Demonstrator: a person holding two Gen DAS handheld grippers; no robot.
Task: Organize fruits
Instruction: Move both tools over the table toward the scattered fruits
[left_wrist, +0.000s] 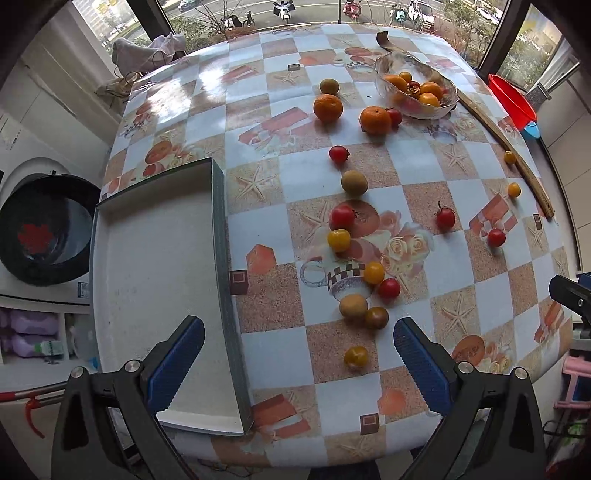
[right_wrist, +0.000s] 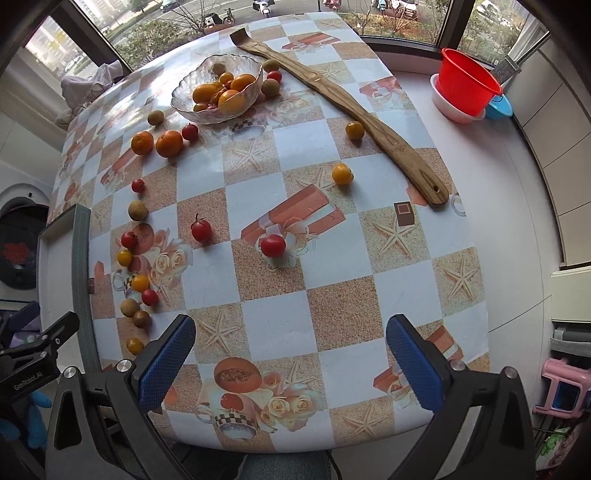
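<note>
Fruit scattered over a checked table (right_wrist: 332, 288), both grippers spread wide and holding nothing.

The left gripper (left_wrist: 299, 365) hovers over the near table edge, beside the empty tray (left_wrist: 155, 295) whose long axis runs away from it. The right gripper (right_wrist: 291, 362) faces bare cloth with room ahead. The glass bowl (right_wrist: 218, 110) sits far back; 2 oranges (right_wrist: 169, 143) lie just before it. A wooden stick (right_wrist: 351, 110) slants along the right edge.

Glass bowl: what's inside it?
The glass bowl holds several orange and yellow fruits and something small and red. Anything beneath that pile is covered, so the exact count is unclear.
</note>
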